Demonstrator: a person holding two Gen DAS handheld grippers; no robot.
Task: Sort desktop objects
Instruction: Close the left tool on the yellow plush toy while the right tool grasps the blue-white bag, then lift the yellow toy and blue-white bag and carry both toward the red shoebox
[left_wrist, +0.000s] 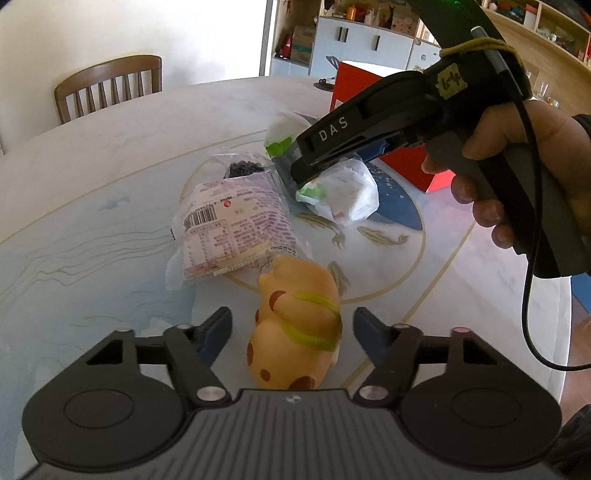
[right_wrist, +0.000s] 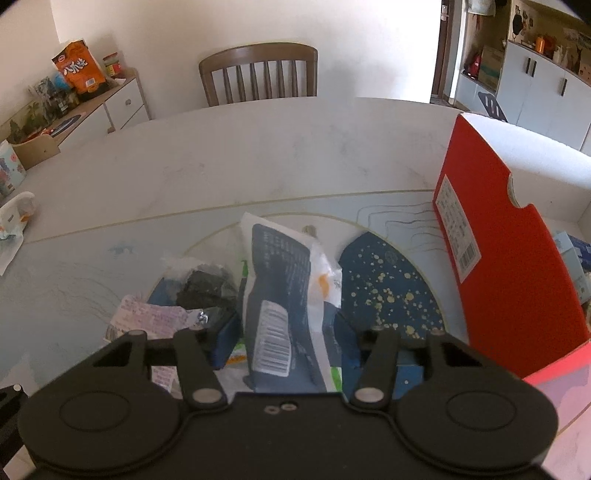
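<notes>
Left gripper (left_wrist: 291, 328) half open around orange toy (left_wrist: 295, 332), pads apart from it. Right gripper (right_wrist: 288, 332) clamped on white-and-blue packet (right_wrist: 284, 295); red box (right_wrist: 509, 258) at three o'clock on table (right_wrist: 258, 147).

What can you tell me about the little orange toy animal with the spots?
The toy animal looks soft and squishy, like rubber or foam. It is orange-tan with dark brown spots and a yellow-green stripe wrapped around its body. It seems to lie on its side on the pale patterned table, its rounded head end toward the purple-printed snack packet, close to it or just touching. It sits between the fingers of the left gripper, which are not touching it. Its face is not visible.
</notes>
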